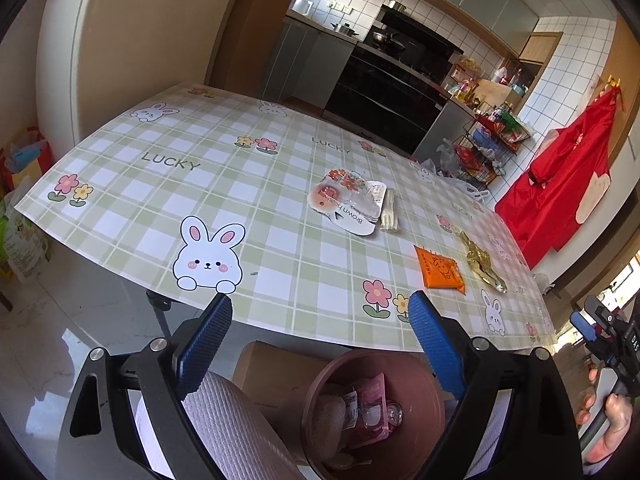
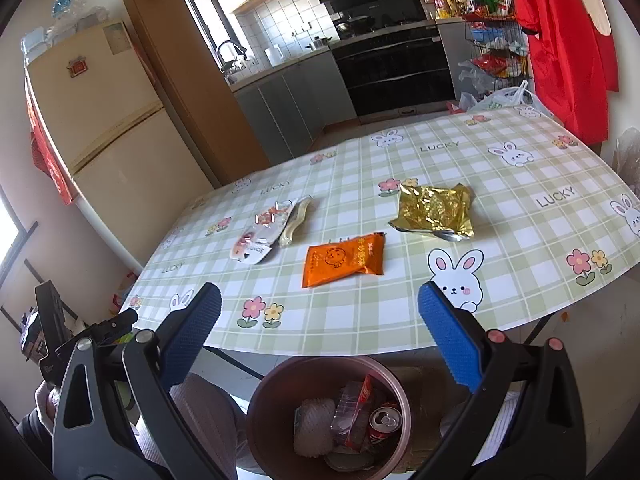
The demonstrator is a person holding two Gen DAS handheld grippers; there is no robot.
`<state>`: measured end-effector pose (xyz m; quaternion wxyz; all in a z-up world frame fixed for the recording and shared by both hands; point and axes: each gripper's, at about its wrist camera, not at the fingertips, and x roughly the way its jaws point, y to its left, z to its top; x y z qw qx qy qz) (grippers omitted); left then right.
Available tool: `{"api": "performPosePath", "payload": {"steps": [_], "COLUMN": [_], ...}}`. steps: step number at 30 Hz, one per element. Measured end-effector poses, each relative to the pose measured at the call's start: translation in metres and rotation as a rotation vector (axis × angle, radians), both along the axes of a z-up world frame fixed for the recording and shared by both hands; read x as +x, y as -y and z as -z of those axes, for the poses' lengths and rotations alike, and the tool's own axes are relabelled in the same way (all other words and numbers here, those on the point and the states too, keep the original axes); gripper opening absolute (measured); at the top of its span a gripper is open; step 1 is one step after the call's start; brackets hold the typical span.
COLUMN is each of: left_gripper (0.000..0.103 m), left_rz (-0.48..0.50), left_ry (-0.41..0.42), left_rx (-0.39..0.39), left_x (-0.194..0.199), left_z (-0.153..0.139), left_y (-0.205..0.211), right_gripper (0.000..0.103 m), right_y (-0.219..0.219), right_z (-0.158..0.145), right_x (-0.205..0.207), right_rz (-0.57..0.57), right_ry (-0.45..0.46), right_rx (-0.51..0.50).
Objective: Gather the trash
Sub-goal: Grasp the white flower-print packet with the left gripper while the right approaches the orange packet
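A brown bin (image 2: 260, 400) stands on the floor under the table's near edge, holding a drinks can (image 2: 384, 422), foam netting and wrappers. My right gripper (image 2: 320, 294) hangs open above it with nothing between its fingers. On the checked tablecloth (image 2: 480, 312) lie an orange packet (image 2: 344, 258), a crumpled gold wrapper (image 2: 434, 210) and a clear plastic package (image 2: 262, 238) beside a cutlery sachet (image 2: 296, 220). My left gripper (image 1: 320, 300) is also open and empty, over the bin (image 1: 416, 384). From this side the orange packet (image 1: 438, 268), gold wrapper (image 1: 482, 262) and clear package (image 1: 348, 202) lie further back.
A person's knees in ribbed trousers (image 1: 236, 420) flank the bin, and a hand (image 1: 608, 420) shows at the right edge. A cardboard box (image 1: 272, 360) sits under the table. Beyond it are a fridge (image 2: 100, 120), a black oven (image 2: 392, 76), a wire rack (image 2: 496, 40) and a red apron (image 2: 560, 40).
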<state>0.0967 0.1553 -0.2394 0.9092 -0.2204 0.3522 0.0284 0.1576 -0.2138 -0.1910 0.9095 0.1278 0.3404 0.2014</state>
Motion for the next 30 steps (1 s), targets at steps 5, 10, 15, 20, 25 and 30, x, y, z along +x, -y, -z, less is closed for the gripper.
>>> {"api": "performPosePath", "payload": {"steps": [5, 10, 15, 20, 25, 30], "left_gripper": [0.087, 0.087, 0.081, 0.061, 0.022, 0.021], "left_rz": [0.084, 0.153, 0.219, 0.238, 0.285, 0.312], "left_ry": [-0.052, -0.084, -0.093, -0.097, -0.095, -0.118], "left_rx": [0.094, 0.185, 0.256, 0.193, 0.256, 0.295], "left_x": [0.035, 0.084, 0.136, 0.193, 0.250, 0.292], "left_z": [0.011, 0.019, 0.020, 0.020, 0.025, 0.037], "left_y": [0.018, 0.037, 0.054, 0.056, 0.071, 0.080], "right_gripper": [0.097, 0.097, 0.097, 0.097, 0.097, 0.097], "right_y": [0.002, 0.002, 0.003, 0.010, 0.015, 0.017], "right_z": [0.014, 0.022, 0.036, 0.050, 0.060, 0.070], "right_x": [0.011, 0.025, 0.046, 0.069, 0.090, 0.104], "right_rz": [0.004, -0.007, -0.011, -0.003, 0.009, 0.010], "right_ry": [-0.022, -0.018, -0.039, -0.064, -0.080, -0.101], "right_rx": [-0.014, -0.026, -0.012, 0.008, 0.028, 0.022]}}
